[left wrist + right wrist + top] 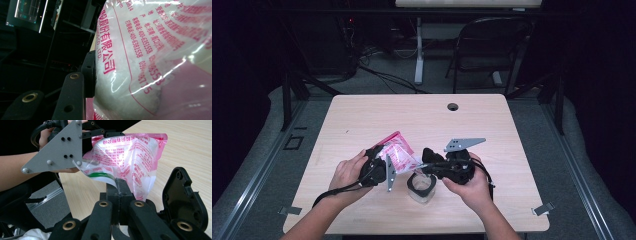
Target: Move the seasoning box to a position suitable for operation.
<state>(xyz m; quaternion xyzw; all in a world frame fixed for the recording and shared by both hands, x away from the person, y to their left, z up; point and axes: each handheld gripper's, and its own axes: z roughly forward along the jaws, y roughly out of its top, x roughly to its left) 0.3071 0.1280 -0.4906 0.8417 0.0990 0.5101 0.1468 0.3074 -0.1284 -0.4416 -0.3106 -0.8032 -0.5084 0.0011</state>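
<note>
A pink and clear plastic bag [398,155] of white granules, printed with red text, hangs above the table between my two grippers. My left gripper [382,159] is shut on its left side; up close, the bag [150,62] bulges against one black jaw of the left gripper [93,72]. My right gripper [424,161] is shut on a lower edge of the bag [130,157], its jaws pressed together at the right gripper [119,186]. The left gripper [100,132] with its grey plate holds the bag's top. A clear container with a black rim [420,186] stands under the bag.
The light wooden table [362,120] has a cable hole [453,106] near its far edge. Metal clips [543,209] sit at the front corners. Beyond the table stand a black folding chair [492,45] and a white desk leg [419,50].
</note>
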